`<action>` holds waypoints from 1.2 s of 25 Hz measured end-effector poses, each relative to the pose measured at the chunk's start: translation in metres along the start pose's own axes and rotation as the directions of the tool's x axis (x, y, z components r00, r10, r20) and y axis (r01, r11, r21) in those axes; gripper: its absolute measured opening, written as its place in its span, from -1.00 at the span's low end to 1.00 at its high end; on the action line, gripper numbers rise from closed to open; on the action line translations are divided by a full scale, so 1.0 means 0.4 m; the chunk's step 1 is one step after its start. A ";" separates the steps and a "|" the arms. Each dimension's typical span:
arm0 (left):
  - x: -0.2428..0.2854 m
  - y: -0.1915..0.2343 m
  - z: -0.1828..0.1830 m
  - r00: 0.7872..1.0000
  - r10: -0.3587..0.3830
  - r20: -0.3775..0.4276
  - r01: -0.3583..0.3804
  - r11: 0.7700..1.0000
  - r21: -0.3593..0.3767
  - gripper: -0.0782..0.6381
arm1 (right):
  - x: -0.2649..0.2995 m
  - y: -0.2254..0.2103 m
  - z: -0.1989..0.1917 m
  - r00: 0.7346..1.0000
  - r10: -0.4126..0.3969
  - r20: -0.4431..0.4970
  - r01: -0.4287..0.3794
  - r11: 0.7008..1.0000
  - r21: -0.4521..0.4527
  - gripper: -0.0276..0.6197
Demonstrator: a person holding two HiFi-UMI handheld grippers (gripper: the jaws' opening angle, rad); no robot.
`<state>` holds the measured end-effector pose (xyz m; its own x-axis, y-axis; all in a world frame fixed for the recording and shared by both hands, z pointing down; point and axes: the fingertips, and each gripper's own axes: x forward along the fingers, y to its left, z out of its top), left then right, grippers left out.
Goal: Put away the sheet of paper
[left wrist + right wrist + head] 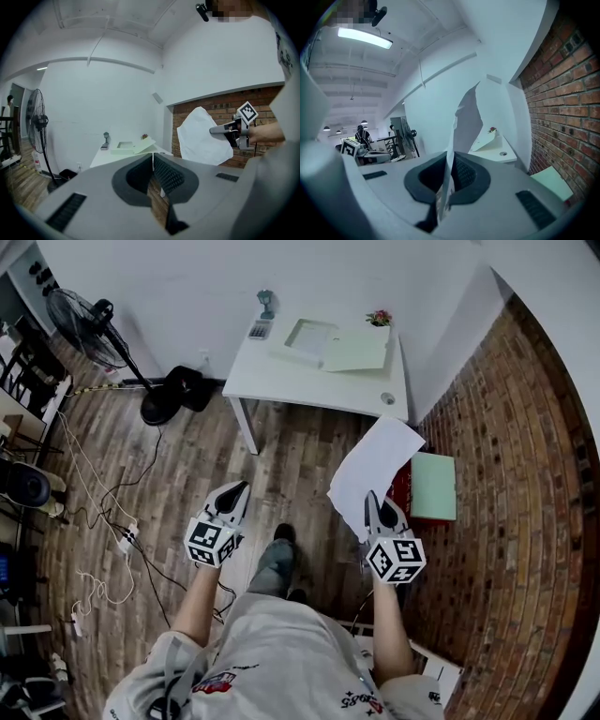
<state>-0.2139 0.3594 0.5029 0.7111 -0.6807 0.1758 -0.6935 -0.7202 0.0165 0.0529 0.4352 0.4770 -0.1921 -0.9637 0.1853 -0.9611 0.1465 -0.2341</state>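
The white sheet of paper (375, 465) hangs in the air over the wooden floor, and my right gripper (372, 498) is shut on its lower edge. In the right gripper view the sheet (451, 136) rises from between the closed jaws of that gripper (451, 154). My left gripper (239, 487) is level with it on the left, apart from the paper, shut with nothing in it (153, 157). The left gripper view shows the paper (201, 136) and the right gripper (225, 130) off to the right. Ahead stands a white table (281, 381) with an open pale green folder (333, 345) on it.
A brick wall (525, 474) runs along the right. A green board on a red object (433, 486) sits on the floor beside it. A standing fan (84, 310) and a power strip with cables (122, 538) are at the left. A calculator (260, 330) lies on the table.
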 end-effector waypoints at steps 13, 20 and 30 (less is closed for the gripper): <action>0.408 0.295 0.074 0.998 -0.069 0.012 0.069 0.997 -0.020 -0.71 | 0.419 -0.114 0.129 0.998 -0.053 -0.033 0.052 0.998 -0.031 -0.92; 0.554 0.412 0.115 0.995 -0.102 0.008 0.102 0.995 -0.009 -0.70 | 0.584 -0.138 0.202 0.997 -0.069 -0.021 0.068 0.997 -0.037 -0.92; 0.659 0.555 0.095 0.998 -0.050 -0.031 0.049 0.998 -0.031 -0.70 | 0.800 -0.164 0.247 0.999 -0.010 -0.031 0.009 0.999 -0.039 -0.92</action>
<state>-0.1758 0.0149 0.5156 0.7413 -0.6391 0.2049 -0.6608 -0.7485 0.0556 0.0740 0.0953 0.4573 -0.1881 -0.9578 0.2175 -0.9699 0.1463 -0.1948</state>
